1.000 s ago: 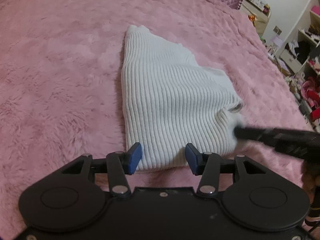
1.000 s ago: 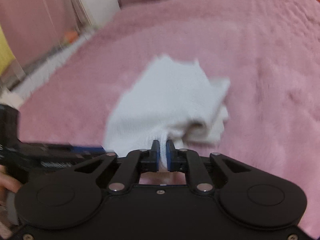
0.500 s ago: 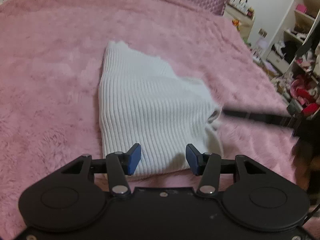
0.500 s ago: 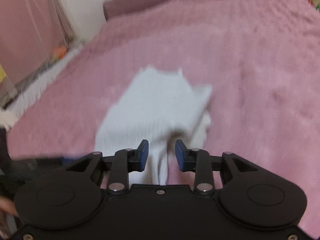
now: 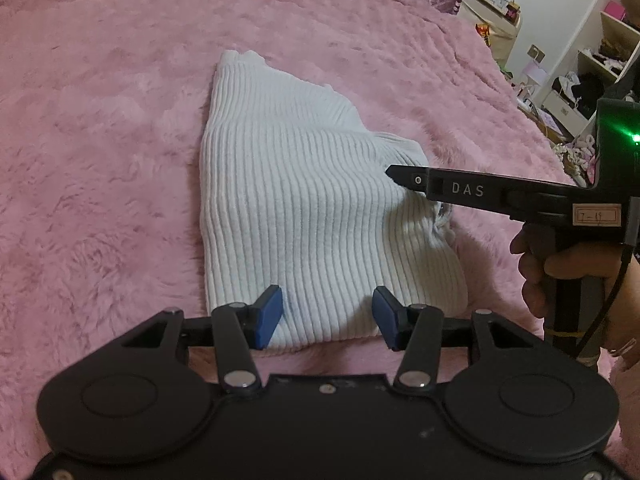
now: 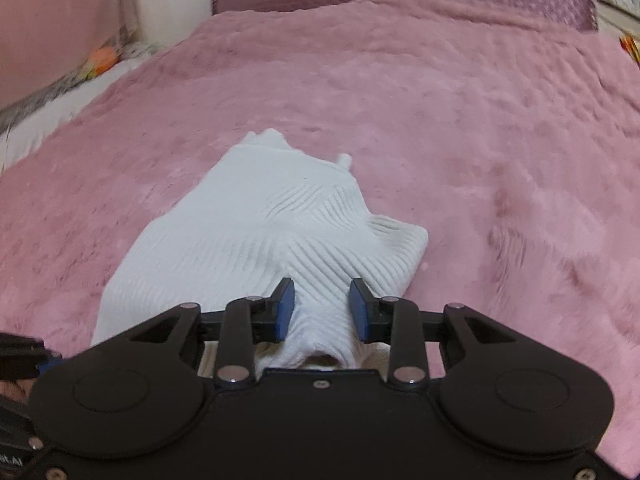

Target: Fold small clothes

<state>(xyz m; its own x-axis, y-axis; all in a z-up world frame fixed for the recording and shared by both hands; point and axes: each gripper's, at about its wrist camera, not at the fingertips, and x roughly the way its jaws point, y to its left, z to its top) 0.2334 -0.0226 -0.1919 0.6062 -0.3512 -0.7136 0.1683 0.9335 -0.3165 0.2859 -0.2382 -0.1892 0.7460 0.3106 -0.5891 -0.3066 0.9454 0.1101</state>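
Garment: a white ribbed knit top (image 5: 304, 216) lies folded on the pink fluffy blanket (image 5: 100, 152), roughly in the middle of the bed, its near hem just ahead of the left gripper.
Change: a second ago the right gripper (image 6: 322, 310) was pinched tight on a gathered bit of the knit at the top's right-hand edge; now its blue pads stand apart and the cloth lies loose between them, touched by neither.
Meaning: the fold on that side looks laid down and let go, so this pass is probably finished and the top is ready for smoothing or one more fold.
Left gripper: the left gripper (image 5: 326, 316) has its pads spread wide, hovering over the near hem and pinching nothing, much as it did a second ago.
Right hand: the hand (image 5: 560, 276) holding the right tool shows at the edge of the left view, beside the top.
Hidden: the underside layers and any sleeves are tucked out of sight; the near corner under the right gripper's body is covered, with a dark opening in the cloth I cannot identify.
Surroundings: the shelves (image 5: 600, 60) past the bed are cluttered and too small to read.
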